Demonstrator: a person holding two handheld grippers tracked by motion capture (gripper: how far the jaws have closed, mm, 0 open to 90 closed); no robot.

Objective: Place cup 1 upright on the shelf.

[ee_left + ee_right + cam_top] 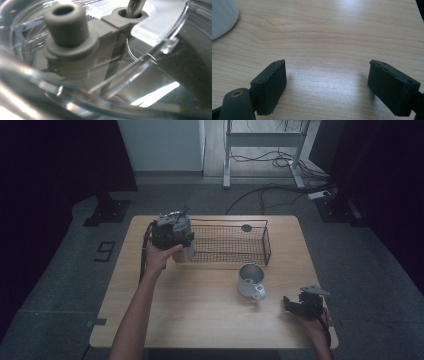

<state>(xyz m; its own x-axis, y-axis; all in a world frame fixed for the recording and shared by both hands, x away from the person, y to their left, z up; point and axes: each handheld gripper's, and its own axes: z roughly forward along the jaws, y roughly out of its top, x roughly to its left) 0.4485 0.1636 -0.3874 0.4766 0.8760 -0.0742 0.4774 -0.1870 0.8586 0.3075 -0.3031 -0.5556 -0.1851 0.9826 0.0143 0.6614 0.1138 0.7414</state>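
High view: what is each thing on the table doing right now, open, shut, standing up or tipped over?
White metal mug: upright on the wooden table, mouth up, untouched.
Black wire basket: upright on the table.
Clear plastic cup with grey spout: upright at the basket's left end, under the left gripper.
Left gripper: on the cup; grip hidden.
Right gripper: open, nothing between the jaws.

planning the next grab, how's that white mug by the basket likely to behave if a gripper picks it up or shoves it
The white mug looks rigid and probably light for its size. Its glossy wall may be slippery between flat jaws; the small handle offers a surer hold. Standing upright on the bare wooden table, it would likely slide when pushed low, and could tip if pushed near the rim.
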